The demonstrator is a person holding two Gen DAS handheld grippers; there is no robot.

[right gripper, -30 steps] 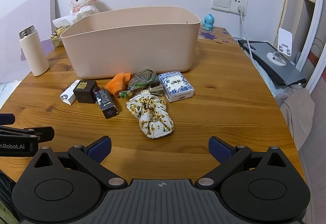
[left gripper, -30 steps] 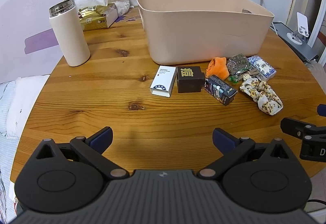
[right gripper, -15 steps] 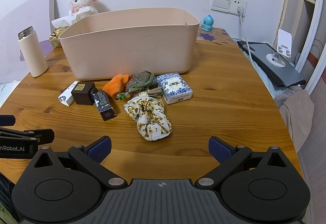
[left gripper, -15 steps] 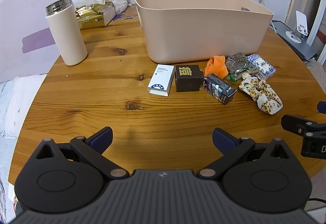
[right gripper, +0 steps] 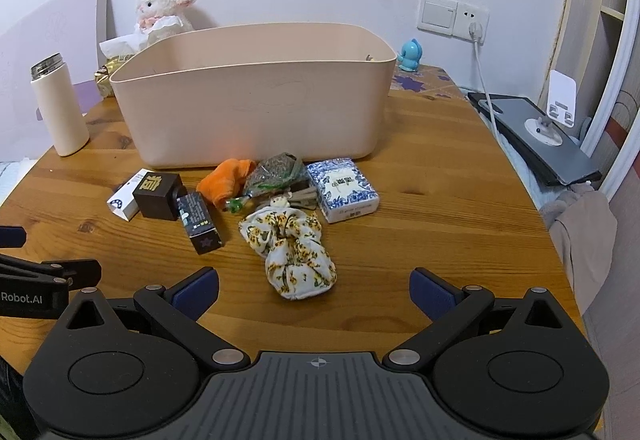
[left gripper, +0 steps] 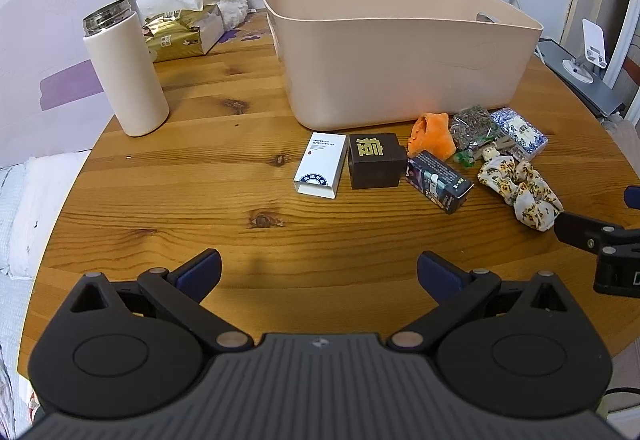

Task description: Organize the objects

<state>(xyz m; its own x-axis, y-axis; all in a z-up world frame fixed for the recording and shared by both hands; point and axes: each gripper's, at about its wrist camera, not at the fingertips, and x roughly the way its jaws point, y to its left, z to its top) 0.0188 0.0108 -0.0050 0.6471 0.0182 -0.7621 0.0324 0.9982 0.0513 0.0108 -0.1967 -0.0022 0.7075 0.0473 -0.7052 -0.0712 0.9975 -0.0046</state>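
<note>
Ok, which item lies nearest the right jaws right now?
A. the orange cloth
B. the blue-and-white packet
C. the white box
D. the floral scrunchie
D: in the right wrist view the floral scrunchie lies just ahead of the open right gripper, while the other small items sit farther back by the beige bin.

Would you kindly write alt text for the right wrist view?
The open right gripper hovers over a wooden table, fingers either side of a floral scrunchie. Beyond lie small boxes, an orange cloth and a beige bin.
</note>
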